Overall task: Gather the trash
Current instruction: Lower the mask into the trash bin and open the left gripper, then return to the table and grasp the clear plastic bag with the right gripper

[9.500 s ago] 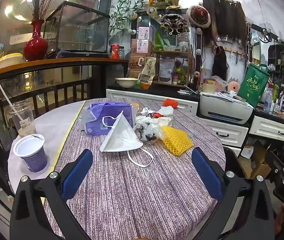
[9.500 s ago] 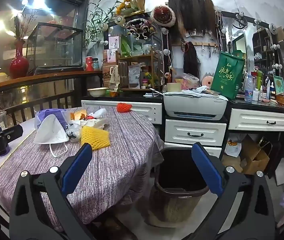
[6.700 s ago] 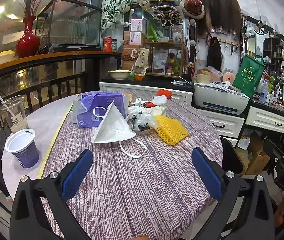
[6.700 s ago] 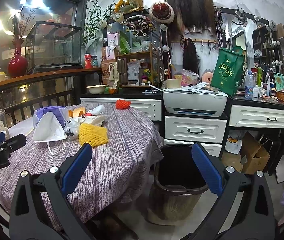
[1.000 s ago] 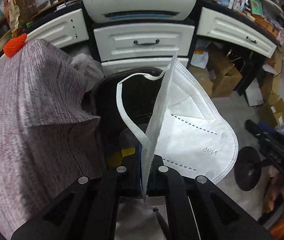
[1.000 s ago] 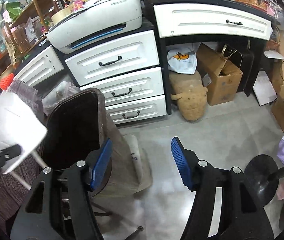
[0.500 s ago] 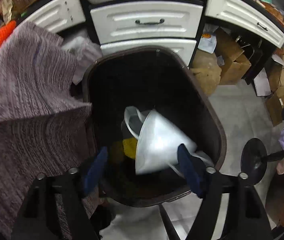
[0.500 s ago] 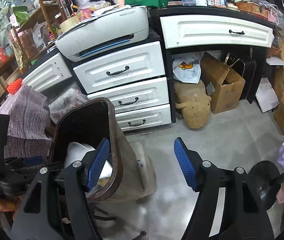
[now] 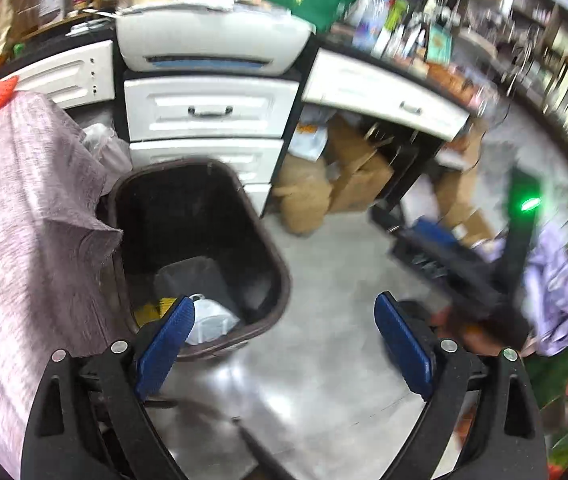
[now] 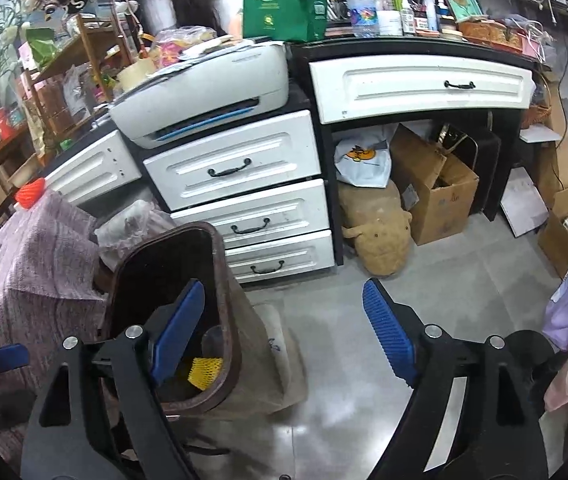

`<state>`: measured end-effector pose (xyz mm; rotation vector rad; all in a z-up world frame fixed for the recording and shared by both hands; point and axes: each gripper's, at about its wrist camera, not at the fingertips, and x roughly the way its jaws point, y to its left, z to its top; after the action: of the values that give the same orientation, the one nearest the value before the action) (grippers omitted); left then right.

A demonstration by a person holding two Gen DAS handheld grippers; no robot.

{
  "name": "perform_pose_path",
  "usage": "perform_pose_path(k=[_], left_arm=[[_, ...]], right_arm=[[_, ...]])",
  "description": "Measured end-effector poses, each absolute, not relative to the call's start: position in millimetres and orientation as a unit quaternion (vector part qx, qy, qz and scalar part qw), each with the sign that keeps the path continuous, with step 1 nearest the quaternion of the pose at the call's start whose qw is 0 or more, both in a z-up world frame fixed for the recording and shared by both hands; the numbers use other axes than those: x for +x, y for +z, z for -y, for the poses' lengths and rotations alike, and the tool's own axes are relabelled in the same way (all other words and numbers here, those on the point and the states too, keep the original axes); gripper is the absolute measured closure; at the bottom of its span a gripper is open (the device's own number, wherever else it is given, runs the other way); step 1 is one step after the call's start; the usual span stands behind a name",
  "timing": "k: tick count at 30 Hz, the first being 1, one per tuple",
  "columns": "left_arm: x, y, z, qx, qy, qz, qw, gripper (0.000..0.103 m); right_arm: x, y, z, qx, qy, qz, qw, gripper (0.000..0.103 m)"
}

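While both tools hang over the floor beside the table, the drop-off looks finished: the left gripper (image 9: 284,336) stands wide apart with nothing between its blue pads, its jaws having just been opening, and the white face mask (image 9: 209,322) lies at the bottom of the brown trash bin (image 9: 271,264), next to the yellow foam net (image 10: 203,370). The right gripper (image 10: 284,332) is likewise spread and empty, its jaws also just opened wider, one finger overlapping the bin's rim in its own view. The step in hand, as I judge it, is the retreat and return to the table (image 9: 23,220) for more litter — best done by lifting clear of the rim before swinging sideways, so a finger does not catch the bin or drag the hanging purple cloth, and by keeping the jaws released so the next piece can be straddled at once. Against the frame a second earlier the difference is plain: then the left tool pinched the mask by its fold above the bin's mouth; half a second ago the mask was tumbling inside; now it has settled low — and the left view has swung up and blurred toward the white drawers (image 9: 207,110).
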<state>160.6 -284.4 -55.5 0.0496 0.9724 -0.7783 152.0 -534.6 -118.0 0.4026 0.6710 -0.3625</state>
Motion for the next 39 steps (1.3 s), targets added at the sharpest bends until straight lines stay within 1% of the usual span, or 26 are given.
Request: perform_pose_path(k=[3, 6, 9, 11, 19, 25, 32, 36, 39], left_arm=[[145, -31, 268, 0.009, -0.347, -0.411, 0.843, 0.006], [133, -11, 247, 0.026, -0.329, -0.366, 0.87, 0.006], [126, 3, 224, 0.03, -0.318, -0.351, 0.88, 0.006], [123, 11, 206, 0.026, -0.308, -0.345, 0.886, 0.006], [118, 29, 119, -0.029, -0.254, -0.323, 0.911, 0.006], [110, 32, 47, -0.044, -0.184, -0.309, 0.932, 0.006], [99, 20, -15, -0.006, -0.098, -0.292, 0.951, 0.006], [103, 5, -51, 0.006, -0.035, -0.315, 0.949, 0.006], [110, 1, -68, -0.01, -0.02, -0.331, 0.943, 0.006]], right_arm=[[152, -109, 525, 0.19, -0.164, -0.317, 0.915, 0.02], [155, -97, 510, 0.182, -0.144, -0.311, 0.922, 0.018], [161, -86, 491, 0.176, -0.113, -0.306, 0.929, 0.016], [166, -76, 471, 0.165, -0.087, -0.303, 0.935, 0.013], [180, -40, 387, 0.123, 0.018, -0.283, 0.951, 0.01], [189, -22, 330, 0.092, 0.084, -0.278, 0.952, 0.01], [198, -14, 265, 0.068, 0.164, -0.298, 0.938, 0.008], [206, -12, 229, 0.054, 0.204, -0.314, 0.926, 0.008], [213, -14, 205, 0.038, 0.227, -0.33, 0.915, 0.008]])
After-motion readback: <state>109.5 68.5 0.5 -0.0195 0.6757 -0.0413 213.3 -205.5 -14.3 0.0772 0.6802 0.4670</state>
